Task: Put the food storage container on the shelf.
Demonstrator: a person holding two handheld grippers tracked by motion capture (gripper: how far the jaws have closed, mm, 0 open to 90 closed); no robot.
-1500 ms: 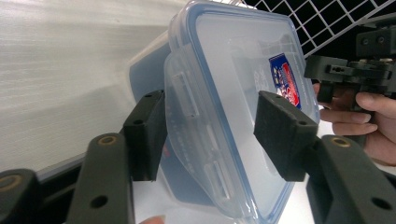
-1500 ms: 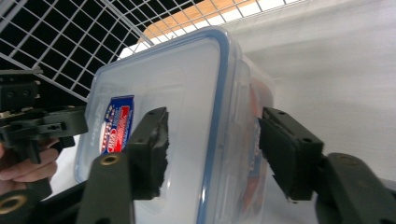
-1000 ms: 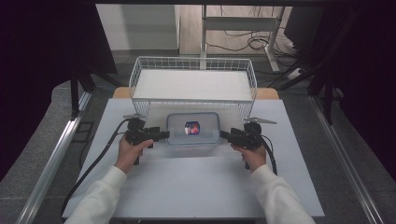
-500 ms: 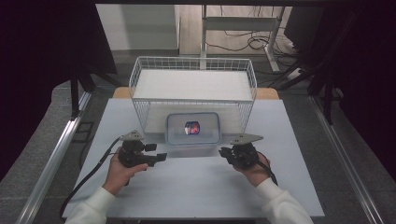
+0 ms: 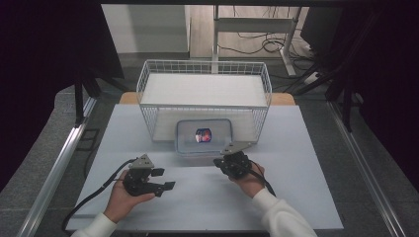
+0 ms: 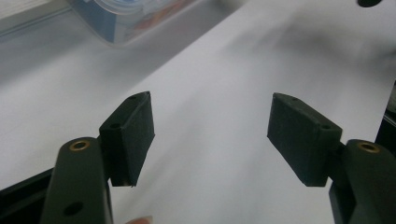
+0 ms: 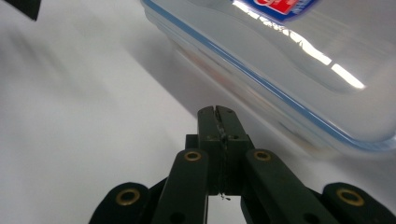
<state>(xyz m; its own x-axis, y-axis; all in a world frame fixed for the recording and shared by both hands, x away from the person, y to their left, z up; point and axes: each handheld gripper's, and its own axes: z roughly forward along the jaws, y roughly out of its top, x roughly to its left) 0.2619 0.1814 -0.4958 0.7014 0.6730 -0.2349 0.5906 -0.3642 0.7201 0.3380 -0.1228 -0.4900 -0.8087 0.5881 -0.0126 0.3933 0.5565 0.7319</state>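
White tabletop (image 5: 296,197) carries a clear lidded container (image 5: 205,136) against the wire basket (image 5: 148,84); its red-and-blue label (image 5: 203,135) is unreadable. Right gripper (image 5: 223,161), pads just closed together empty, sits beside it; left gripper (image 5: 165,179) gapes, well apart.

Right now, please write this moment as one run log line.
left gripper: open, empty | right gripper: just closed, empty | box: lid on, on table, against basket

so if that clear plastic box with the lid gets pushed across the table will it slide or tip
The plastic box is low and wide and lies flat on the table, so it would probably slide rather than tip. Its lid looks glossy and hard, so likely stiff, and slippery for pads. It seems light for its size, though its contents are hard to make out.
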